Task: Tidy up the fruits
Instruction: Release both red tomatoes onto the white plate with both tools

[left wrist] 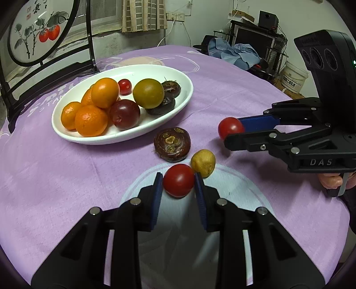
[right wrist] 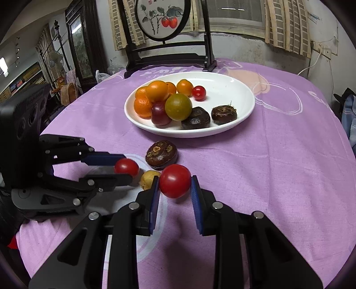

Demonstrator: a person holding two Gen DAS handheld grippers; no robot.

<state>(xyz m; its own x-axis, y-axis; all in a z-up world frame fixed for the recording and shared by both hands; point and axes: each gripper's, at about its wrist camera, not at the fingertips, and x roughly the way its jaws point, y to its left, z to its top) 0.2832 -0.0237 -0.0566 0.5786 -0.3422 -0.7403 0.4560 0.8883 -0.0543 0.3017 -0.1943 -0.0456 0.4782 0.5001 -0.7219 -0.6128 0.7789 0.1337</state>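
My left gripper is shut on a red cherry tomato just above the purple cloth; the right wrist view shows this left gripper and its tomato at the left. My right gripper is shut on a second red cherry tomato, and the left wrist view shows that gripper with its tomato. Between the two grippers a dark water chestnut and a small yellow fruit lie on the cloth. Beyond them a white plate holds several oranges, tomatoes and two water chestnuts.
A black stand with a round painted panel rises behind the plate at the table's far edge. Off the table's edge are blue clothes, dark shelving and a white bucket. A hand holds the right gripper's handle.
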